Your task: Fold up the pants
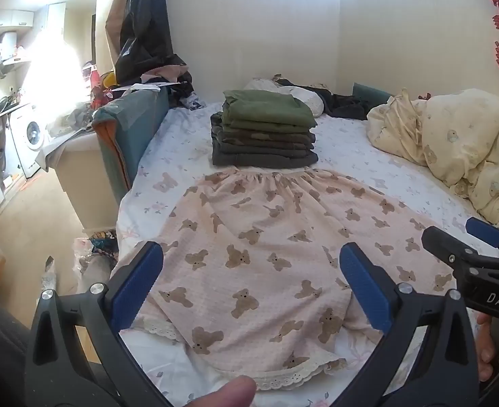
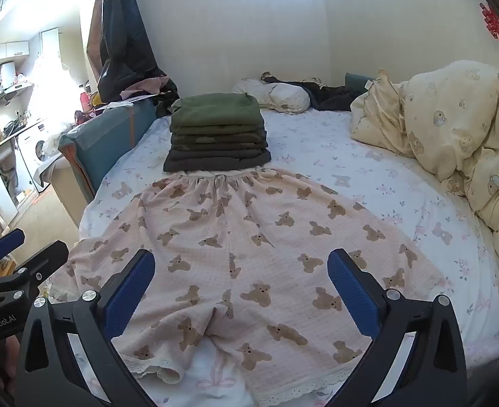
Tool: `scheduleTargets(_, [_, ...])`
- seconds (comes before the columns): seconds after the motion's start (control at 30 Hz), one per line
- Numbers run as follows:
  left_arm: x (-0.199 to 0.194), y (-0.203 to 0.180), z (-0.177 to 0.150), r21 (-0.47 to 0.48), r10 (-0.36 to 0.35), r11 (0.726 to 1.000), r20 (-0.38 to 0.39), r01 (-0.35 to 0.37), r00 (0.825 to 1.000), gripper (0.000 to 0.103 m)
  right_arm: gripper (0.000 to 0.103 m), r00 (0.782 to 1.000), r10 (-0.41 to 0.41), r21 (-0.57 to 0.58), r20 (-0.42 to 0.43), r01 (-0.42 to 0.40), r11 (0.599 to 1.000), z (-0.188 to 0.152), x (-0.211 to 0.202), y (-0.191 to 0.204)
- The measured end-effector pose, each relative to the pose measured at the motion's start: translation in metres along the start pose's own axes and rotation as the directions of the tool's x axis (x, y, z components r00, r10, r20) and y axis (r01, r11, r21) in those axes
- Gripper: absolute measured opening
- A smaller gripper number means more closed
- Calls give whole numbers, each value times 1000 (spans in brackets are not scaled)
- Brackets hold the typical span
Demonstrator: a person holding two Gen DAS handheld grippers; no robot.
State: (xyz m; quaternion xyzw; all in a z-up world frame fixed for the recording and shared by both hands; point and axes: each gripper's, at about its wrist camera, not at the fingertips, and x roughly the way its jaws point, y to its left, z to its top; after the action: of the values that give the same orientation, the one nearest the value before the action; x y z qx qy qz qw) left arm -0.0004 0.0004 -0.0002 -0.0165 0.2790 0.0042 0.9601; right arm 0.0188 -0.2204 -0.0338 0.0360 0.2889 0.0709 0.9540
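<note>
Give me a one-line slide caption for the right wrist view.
Open right gripper above pink bear-print shorts spread flat on the bed, folded stack behind.

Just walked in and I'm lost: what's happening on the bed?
A person holds a gripper in each hand above pink bear-print pants spread flat on the bed. The left gripper and right gripper are both open and hold nothing. No fold has been made yet. A stack of folded clothes sits just beyond the waistband.

Pale pink pants [image 2: 249, 237] with brown teddy bears, cream lace hems; olive, camouflage and charcoal folded stack [image 2: 215, 135].
</note>
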Motion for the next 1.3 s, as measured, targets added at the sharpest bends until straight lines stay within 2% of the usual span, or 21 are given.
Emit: scheduleTargets(1.3, [-4,2,4,6,5,1000,1,-5,1000,102,103,1000,-4,-14,-4,3,1000,-1,2,1])
